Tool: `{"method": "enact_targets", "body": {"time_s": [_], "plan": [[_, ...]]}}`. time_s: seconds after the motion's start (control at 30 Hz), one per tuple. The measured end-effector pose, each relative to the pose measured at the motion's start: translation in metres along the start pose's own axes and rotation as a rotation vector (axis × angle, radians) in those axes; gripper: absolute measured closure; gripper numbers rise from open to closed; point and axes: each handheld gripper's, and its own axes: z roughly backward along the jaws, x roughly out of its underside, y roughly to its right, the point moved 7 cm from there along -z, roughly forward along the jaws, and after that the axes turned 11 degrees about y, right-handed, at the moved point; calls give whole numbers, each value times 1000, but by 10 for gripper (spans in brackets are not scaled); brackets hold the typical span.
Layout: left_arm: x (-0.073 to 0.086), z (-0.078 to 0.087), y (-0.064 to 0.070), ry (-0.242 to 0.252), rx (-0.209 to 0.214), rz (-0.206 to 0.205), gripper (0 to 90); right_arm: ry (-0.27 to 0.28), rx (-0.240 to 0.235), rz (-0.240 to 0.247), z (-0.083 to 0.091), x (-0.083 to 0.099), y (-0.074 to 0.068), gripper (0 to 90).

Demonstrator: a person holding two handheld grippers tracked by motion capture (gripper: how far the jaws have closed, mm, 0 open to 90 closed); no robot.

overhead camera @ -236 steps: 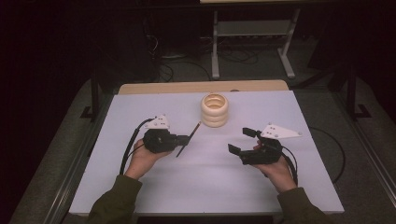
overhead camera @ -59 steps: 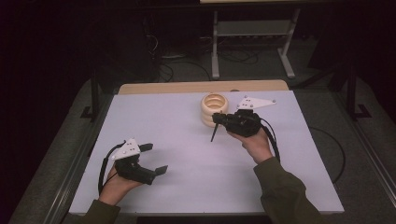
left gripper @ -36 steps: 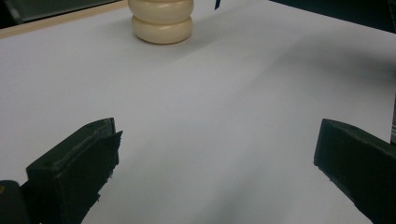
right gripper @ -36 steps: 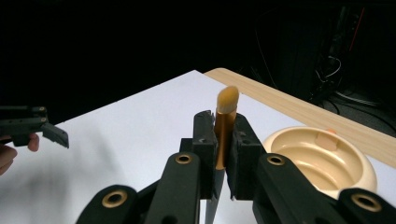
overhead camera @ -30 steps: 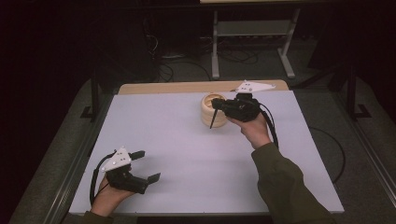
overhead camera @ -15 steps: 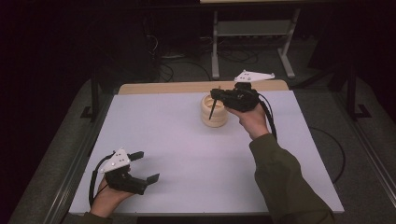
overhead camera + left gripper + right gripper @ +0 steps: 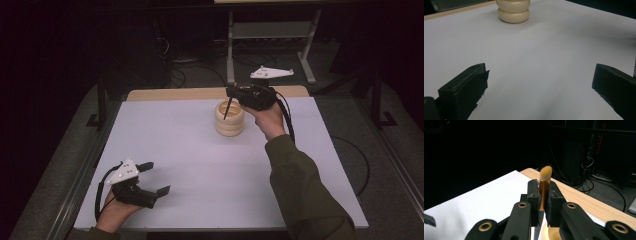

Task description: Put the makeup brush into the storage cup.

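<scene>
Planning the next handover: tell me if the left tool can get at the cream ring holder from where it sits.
Probably yes: the left tool is open and holds nothing, with bare white table between it and the cream ring holder, though well apart.

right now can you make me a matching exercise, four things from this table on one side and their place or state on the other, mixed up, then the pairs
Things
1. makeup brush
2. cream ribbed holder
3. left gripper
4. right gripper

Place or state
A. jaws wide apart, low over the near left of the white table
B. stands toward the far edge of the table
C. held above the holder, jaws closed
D. clamped upright, bristles up, dark handle pointing down at the holder

Pairs: 1-D, 2-B, 3-A, 4-C
</scene>
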Motion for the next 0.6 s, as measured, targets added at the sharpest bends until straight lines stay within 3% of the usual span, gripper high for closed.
{"method": "enact_targets", "body": {"time_s": [0.6], "plan": [[0,-1,0,5,6,-11,0,14,51,-5,-14,4,22,823]]}}
